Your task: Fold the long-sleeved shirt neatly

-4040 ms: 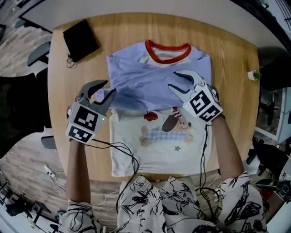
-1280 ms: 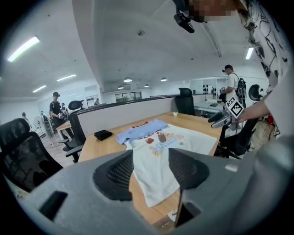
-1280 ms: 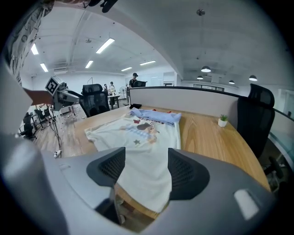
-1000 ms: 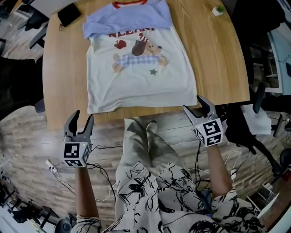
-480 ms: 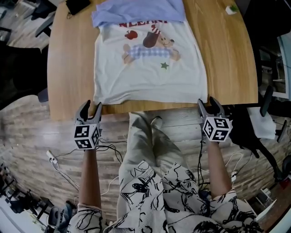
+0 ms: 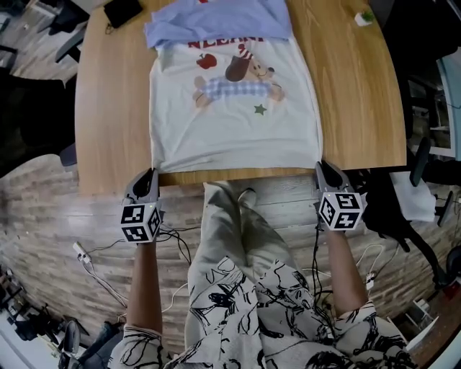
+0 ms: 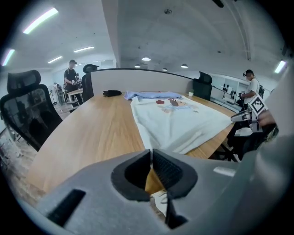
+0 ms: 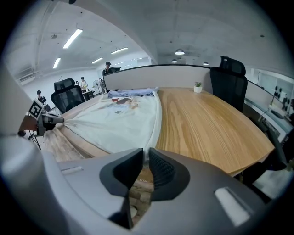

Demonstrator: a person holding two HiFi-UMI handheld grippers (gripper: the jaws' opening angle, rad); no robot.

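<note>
Cream cotton printed with a cartoon dog made up the body of the long-sleeved shirt (image 6: pixel 234 108). It lay flat and face up on the wooden table (image 6: pixel 108 108), with its hem along the near edge and its pale blue sleeves (image 6: pixel 216 18) folded across the chest at the far end. The left gripper (image 6: pixel 148 175) sat at the hem's left corner and the right gripper (image 6: pixel 322 167) at its right corner, both just at the table's near edge. Both pairs of jaws had just been closing. In the left gripper view the jaws stood clenched tip to tip, with the hem corner running straight into the tips. In the right gripper view the jaws were likewise pinched together on the other corner, with the edge of the cloth leading into the narrow slit between them. Each of these views also showed the opposite gripper at the far end of the hem, the cloth drawn to a point at its tip.
</note>
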